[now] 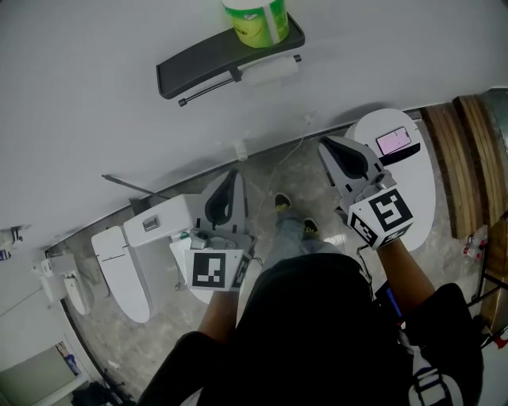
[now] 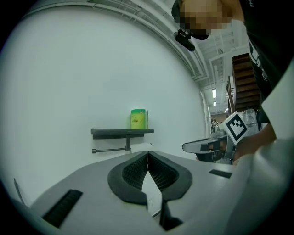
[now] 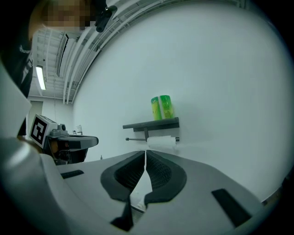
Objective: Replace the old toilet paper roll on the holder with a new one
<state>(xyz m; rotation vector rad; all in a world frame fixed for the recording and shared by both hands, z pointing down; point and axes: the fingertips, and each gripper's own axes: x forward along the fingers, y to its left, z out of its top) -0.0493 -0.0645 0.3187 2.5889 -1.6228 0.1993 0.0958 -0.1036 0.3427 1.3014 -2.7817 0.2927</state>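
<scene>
A dark wall shelf (image 1: pixel 198 67) carries a green wrapped new roll (image 1: pixel 255 20). The old white roll (image 1: pixel 270 71) hangs on the bar under it. Both grippers are held well short of the wall and point toward the shelf. My left gripper (image 1: pixel 232 178) is shut, with nothing between its jaws. My right gripper (image 1: pixel 327 145) is also shut and empty. In the left gripper view the closed tips (image 2: pixel 148 154) sit below the shelf (image 2: pixel 121 132), the green roll (image 2: pixel 138 119) and the white roll (image 2: pixel 140 146). The right gripper view shows the tips (image 3: pixel 145 153) under the white roll (image 3: pixel 161 142) and green roll (image 3: pixel 161 107).
A white toilet (image 1: pixel 119 270) stands at the lower left by the wall. A white oval top (image 1: pixel 413 190) at the right carries a phone (image 1: pixel 393 141). Wooden steps (image 1: pixel 468 151) run along the far right. A thin cable (image 1: pixel 290 155) trails over the floor.
</scene>
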